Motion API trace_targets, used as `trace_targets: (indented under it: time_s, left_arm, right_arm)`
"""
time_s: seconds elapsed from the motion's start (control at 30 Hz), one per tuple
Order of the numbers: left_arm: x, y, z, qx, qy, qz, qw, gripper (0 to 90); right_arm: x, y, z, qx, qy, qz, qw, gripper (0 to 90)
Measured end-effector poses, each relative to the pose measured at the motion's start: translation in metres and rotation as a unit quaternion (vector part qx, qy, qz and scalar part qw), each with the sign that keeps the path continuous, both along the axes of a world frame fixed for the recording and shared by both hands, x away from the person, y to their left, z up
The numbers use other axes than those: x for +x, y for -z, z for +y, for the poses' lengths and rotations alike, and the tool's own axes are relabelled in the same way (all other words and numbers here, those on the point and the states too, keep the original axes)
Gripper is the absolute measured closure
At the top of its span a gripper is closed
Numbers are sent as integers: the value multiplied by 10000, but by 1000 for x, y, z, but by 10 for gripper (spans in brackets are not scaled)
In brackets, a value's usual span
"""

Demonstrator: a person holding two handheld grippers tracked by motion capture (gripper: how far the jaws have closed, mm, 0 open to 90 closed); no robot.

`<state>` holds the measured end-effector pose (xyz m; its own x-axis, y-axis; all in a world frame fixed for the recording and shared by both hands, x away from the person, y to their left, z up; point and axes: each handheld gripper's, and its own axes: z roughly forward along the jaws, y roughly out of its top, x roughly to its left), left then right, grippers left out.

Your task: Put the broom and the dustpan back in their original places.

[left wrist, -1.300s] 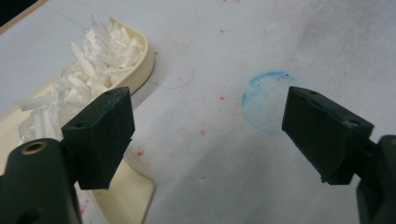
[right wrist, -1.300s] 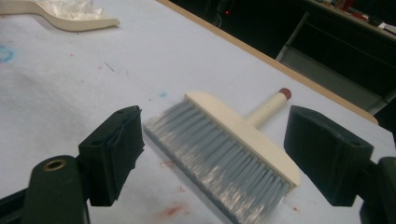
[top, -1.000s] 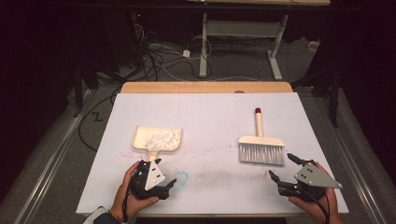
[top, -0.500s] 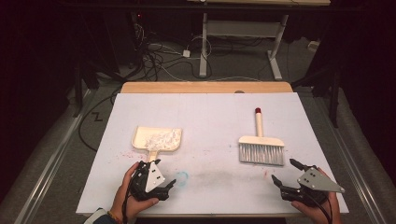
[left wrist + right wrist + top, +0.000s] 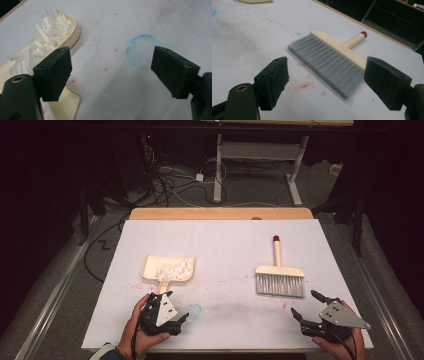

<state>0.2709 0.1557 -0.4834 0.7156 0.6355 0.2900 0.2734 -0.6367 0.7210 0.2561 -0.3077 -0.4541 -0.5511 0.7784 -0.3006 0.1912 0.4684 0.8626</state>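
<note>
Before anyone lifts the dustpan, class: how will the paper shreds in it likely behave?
The shreds look thin and loosely heaped, so they are probably very light and could spill or flutter off if the dustpan tilts or jerks. The pan's far edge looks open, so tipping it that way would likely let them slide out. The pan itself looks like stiff plastic.

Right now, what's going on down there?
Left gripper open beside the dustpan. Right gripper open near the brush. Nothing between.

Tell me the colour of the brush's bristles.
Grey; the brush has a cream head and red-tipped handle, clearest in the right gripper view.
</note>
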Motion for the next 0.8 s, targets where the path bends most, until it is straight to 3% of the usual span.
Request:
trace_targets:
  time_s: [0.33,0.57,0.63,0.8]
  left_arm:
    - [0,1,1,9,-18,1,10000,161]
    - [3,-1,0,-4,-17,2,10000,161]
    - [4,0,-2,29,1,0,10000,161]
    - [5,2,-5,76,45,52,9999,161]
  right_arm:
    - [2,0,1,-80,105,7,9999,204]
    - [5,2,1,39,106,189,9998,204]
    - [6,4,0,-60,236,239,9994,205]
    - [6,2,-4,-17,302,202,9993,205]
